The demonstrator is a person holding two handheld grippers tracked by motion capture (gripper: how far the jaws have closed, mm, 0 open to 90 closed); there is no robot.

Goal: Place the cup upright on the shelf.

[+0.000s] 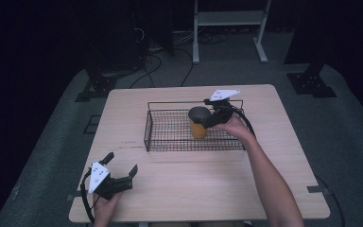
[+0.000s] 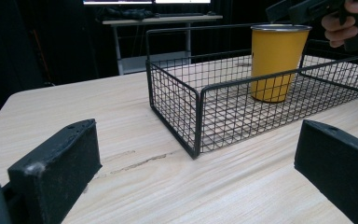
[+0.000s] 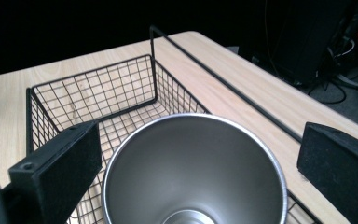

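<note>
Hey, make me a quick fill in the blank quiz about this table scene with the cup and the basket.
1. The yellow cup stands upright inside the wire ____.
2. The inside of the cup is bare ____.
3. The right gripper is at the cup's rim with its jaws ____.
4. The left gripper is over the wooden ____, holding nothing.

Missing words: basket; metal; open; table

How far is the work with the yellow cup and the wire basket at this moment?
Done, as it looks: the yellow cup stands upright inside the wire basket, on its floor. In hand: the right claw is at the cup's rim with its jaws open on either side, not closed on it. Left: drawing that claw away, I would guess. The left claw rests open near the table's front edge, holding nothing.
</note>
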